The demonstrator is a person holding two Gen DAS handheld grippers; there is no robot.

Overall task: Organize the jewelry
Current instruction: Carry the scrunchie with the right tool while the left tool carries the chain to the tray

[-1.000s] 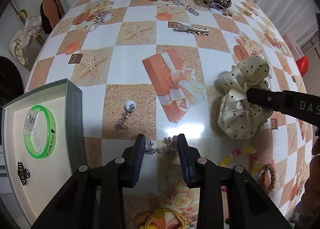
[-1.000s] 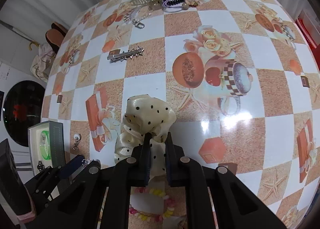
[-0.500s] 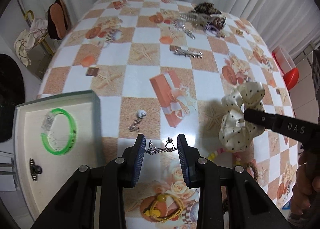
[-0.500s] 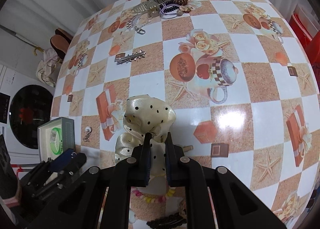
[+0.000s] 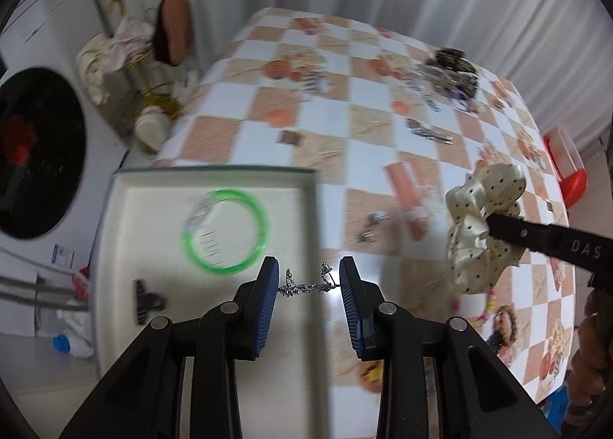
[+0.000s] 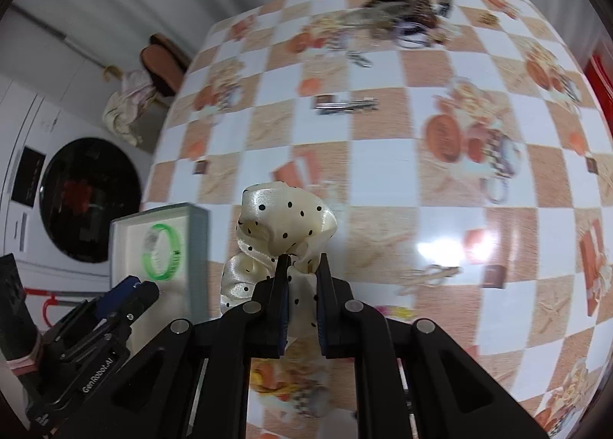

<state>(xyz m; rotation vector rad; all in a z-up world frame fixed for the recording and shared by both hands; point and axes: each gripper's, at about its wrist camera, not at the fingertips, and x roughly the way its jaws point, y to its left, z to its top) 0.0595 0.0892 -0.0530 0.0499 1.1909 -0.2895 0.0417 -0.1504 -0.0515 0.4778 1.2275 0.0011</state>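
My left gripper [image 5: 308, 278] holds a thin silver chain [image 5: 306, 284] stretched between its blue pads, above the right wall of the grey-rimmed tray [image 5: 214, 171]. The tray holds a green bangle [image 5: 224, 234] and a small dark clip [image 5: 145, 301]. My right gripper [image 6: 302, 266] is shut on a cream polka-dot scrunchie [image 6: 279, 232] and holds it off the table; the scrunchie also shows in the left wrist view [image 5: 481, 232]. The tray [image 6: 197, 247] lies to its left.
Hair clips and jewelry pile [image 5: 448, 71] sits at the table's far edge, a long silver clip [image 5: 429, 132] lies mid-table, a small silver charm [image 5: 371, 224] lies near the tray. Beaded bracelets [image 5: 498, 316] lie at the right. A washing machine door [image 5: 34, 155] stands beyond the table's left side.
Both grippers have lifted and swung left toward the tray. The chain hangs in my left gripper over the tray's edge, and the scrunchie is carried along off the table.
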